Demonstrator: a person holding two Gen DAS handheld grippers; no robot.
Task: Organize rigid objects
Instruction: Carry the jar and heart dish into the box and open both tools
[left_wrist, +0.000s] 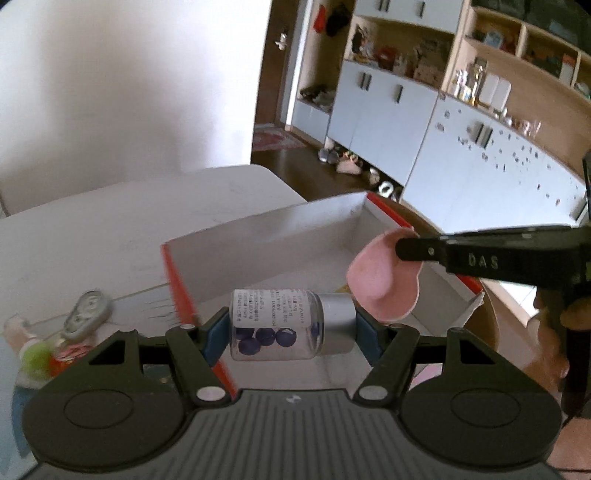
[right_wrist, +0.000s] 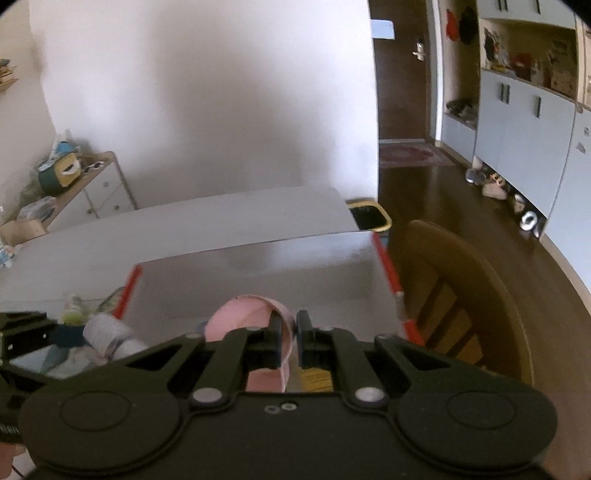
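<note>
My left gripper (left_wrist: 291, 332) is shut on a clear jar (left_wrist: 275, 325) with a silver cap and dark blue balls inside. The jar lies sideways between the blue pads, over the near left part of an open box (left_wrist: 258, 236) that is white inside and red outside. My right gripper (right_wrist: 290, 332) is shut on the rim of a pink dish (right_wrist: 240, 321), which hangs above the box (right_wrist: 258, 266). In the left wrist view the right gripper (left_wrist: 402, 249) reaches in from the right, with the pink dish (left_wrist: 373, 280) over the box's right side. The jar (right_wrist: 110, 336) also shows at the left of the right wrist view.
The box stands on a white table (left_wrist: 92, 229). Left of it lie a silver oval object (left_wrist: 86, 310) and small green and red items (left_wrist: 37, 354). Something yellow (left_wrist: 341, 287) lies in the box. A wooden chair (right_wrist: 461, 295) stands right of the table.
</note>
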